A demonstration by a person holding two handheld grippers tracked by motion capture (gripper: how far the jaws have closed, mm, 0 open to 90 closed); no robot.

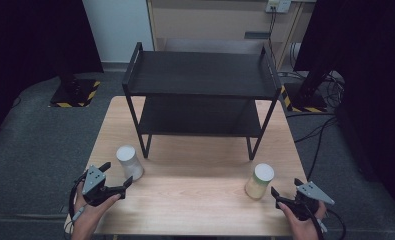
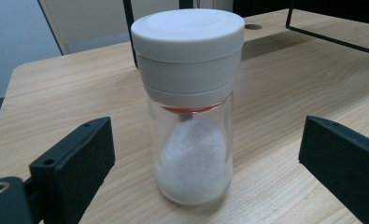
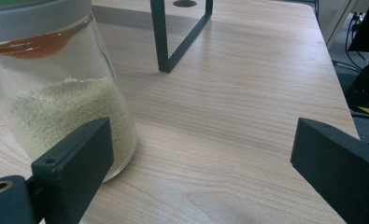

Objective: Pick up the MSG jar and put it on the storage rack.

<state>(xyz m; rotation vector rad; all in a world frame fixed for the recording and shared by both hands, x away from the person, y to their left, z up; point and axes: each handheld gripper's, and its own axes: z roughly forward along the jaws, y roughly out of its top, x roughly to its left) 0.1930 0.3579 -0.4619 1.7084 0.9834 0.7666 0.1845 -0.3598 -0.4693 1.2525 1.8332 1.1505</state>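
Observation:
A glass jar of white powder [image 1: 129, 162] [image 2: 191, 116] with a white lid stands upright on the wooden table [image 1: 195, 200], left of centre. My left gripper [image 1: 117, 179] [image 2: 205, 168] is open just in front of it, the jar between the lines of its jaws but not touched. On the right stands a glass jar of pale yellow grains [image 1: 259, 181] [image 3: 60, 102] with a light lid. To the right of that jar my right gripper [image 1: 285, 192] [image 3: 201, 172] is open, the jar beside its left jaw.
A black two-tier metal shelf rack [image 1: 201, 95] stands at the back half of the table, both tiers bare. Its legs [image 3: 163, 37] rise just behind the jars. Dark floor, cables and stands surround the table.

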